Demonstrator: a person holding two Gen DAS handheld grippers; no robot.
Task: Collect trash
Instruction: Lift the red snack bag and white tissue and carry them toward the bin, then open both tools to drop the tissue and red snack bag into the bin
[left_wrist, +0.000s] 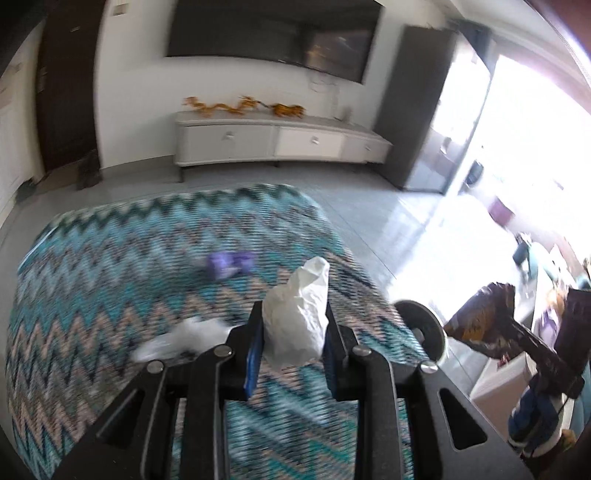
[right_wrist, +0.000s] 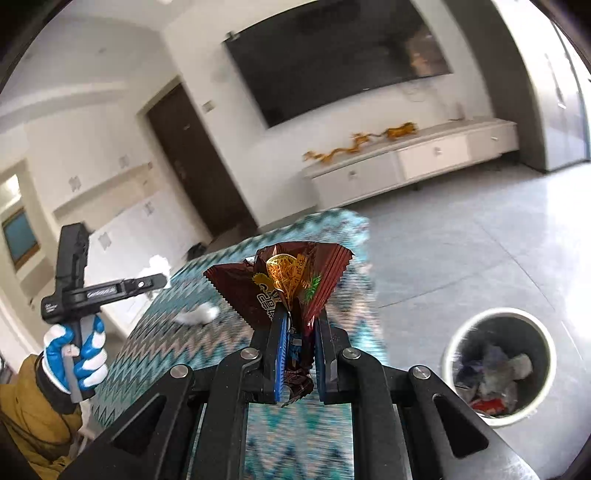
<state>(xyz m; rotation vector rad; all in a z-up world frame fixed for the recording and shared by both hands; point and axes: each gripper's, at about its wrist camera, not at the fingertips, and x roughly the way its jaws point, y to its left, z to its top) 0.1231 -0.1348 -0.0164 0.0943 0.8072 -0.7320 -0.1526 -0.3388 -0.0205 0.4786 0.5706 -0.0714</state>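
The left hand-held gripper (left_wrist: 293, 325) is clamped on a crumpled white tissue (left_wrist: 297, 314), which stands up between its blue pads above the worktop (left_wrist: 110, 277), a surface under a teal zigzag cloth. The right hand-held gripper (right_wrist: 299, 343) is clamped on a brown snack wrapper (right_wrist: 284, 280), whose top fans out above the fingers. On the cloth lie another white tissue scrap (left_wrist: 184, 336) just left of the left fingers and a blurred purple wrapper (left_wrist: 229, 264) farther off. On the grey tiled floor right of the worktop stands a white bin (right_wrist: 500, 363) with trash inside. A blue-and-white gloved hand (right_wrist: 75, 354) grips the left handle.
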